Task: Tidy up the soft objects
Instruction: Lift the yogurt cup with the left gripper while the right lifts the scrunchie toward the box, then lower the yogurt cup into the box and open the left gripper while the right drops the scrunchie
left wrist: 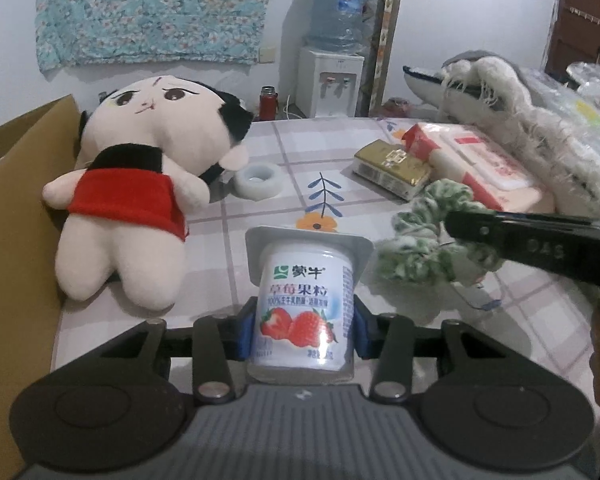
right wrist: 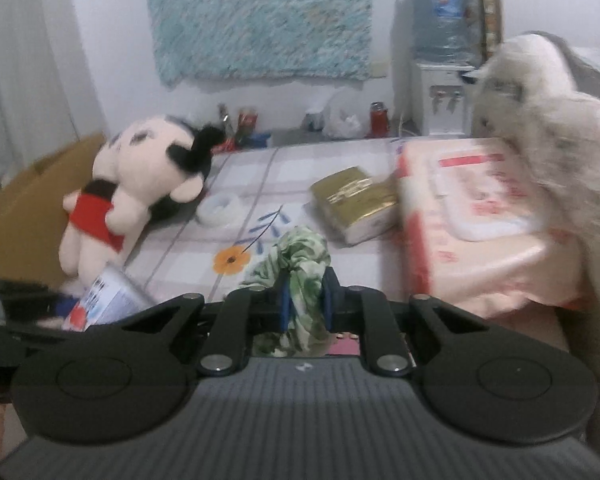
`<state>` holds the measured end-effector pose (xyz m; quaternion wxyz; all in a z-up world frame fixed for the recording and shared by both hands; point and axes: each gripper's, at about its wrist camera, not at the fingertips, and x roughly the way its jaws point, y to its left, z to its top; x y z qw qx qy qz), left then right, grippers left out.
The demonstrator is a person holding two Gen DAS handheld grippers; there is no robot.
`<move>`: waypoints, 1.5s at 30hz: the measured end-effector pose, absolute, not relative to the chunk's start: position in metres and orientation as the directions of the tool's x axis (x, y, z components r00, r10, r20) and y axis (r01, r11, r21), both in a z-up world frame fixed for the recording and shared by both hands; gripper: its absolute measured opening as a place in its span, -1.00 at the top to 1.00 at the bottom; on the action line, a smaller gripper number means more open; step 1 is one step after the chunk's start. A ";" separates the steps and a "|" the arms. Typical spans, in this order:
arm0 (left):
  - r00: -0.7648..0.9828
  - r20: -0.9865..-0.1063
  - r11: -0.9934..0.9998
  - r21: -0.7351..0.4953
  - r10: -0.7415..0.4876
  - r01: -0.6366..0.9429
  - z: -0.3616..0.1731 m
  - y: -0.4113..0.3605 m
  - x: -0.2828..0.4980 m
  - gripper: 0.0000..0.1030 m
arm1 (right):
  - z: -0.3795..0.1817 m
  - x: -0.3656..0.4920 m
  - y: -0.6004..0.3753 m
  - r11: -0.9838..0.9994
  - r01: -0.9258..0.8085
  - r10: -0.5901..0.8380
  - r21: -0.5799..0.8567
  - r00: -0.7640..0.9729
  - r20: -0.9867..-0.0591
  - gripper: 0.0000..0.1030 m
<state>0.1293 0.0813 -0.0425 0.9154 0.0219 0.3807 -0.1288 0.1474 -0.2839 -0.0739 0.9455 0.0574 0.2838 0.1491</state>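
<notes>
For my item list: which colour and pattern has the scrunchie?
White with a green leaf print. The scrunchie shows best in the right wrist view.

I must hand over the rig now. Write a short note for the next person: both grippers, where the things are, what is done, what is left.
Left gripper: shut on the strawberry yogurt cup, held upright above the table.
Right gripper: shut on the green-and-white scrunchie, lifted.
Plush doll: lies beside the cardboard box, not inside.
Gold packet, pink tissue pack and tape roll: on the table.
Done: two items are picked up.
Left: place both, then probably the doll. The box's inside is not visible.
</notes>
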 end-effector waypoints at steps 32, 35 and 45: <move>0.423 -0.893 0.985 0.106 0.154 -0.136 0.013 0.403 0.089 0.09 | 0.030 0.117 0.018 0.523 -0.778 0.820 0.348 0.350 -0.452 0.72; 0.331 -0.923 0.980 0.168 0.194 -0.107 0.001 0.411 0.103 0.06 | 0.020 0.114 0.050 0.497 -0.797 0.815 0.343 0.292 -0.501 0.72; 0.231 -0.938 0.961 0.274 0.260 0.027 0.013 0.421 0.100 -0.25 | 0.009 0.103 0.102 0.440 -0.854 0.782 0.277 0.214 -0.585 0.70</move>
